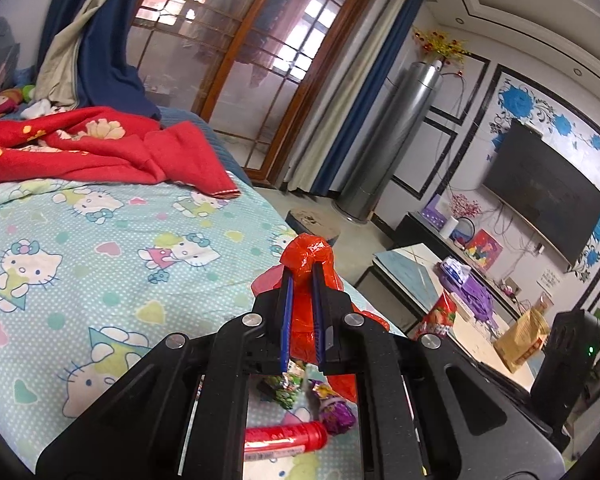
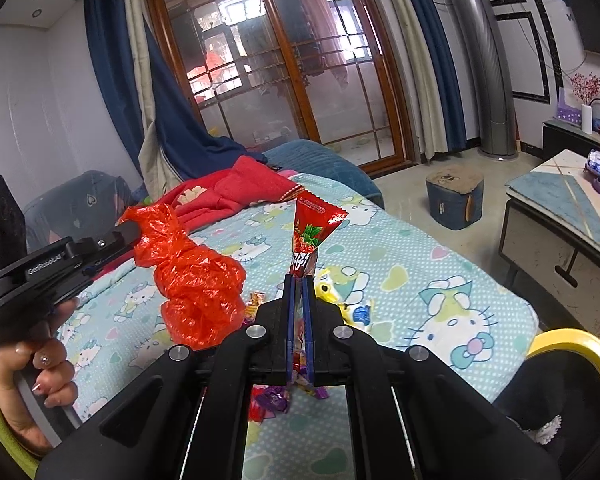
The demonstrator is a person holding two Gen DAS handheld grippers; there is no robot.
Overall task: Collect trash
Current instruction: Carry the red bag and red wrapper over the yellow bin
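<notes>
My left gripper [image 1: 303,270] is shut on a crumpled red plastic bag [image 1: 310,254], held up over the bed. From the right wrist view the same red bag [image 2: 196,276] hangs from the left gripper [image 2: 134,232], which a hand [image 2: 40,384] holds. My right gripper [image 2: 299,278] is shut on a red strawberry snack wrapper [image 2: 314,228] that stands up between its fingers. More trash lies on the sheet below: a red tube [image 1: 286,438], a purple wrapper [image 1: 336,408], a green wrapper [image 1: 286,386], and purple and red wrappers [image 2: 276,398].
The bed's Hello Kitty sheet [image 2: 440,292] carries a red blanket [image 1: 100,148] at its far end. A low table [image 1: 412,268] with snack bags stands to the right, a small stool [image 2: 454,196] on the floor, a yellow-rimmed seat [image 2: 580,344] near right.
</notes>
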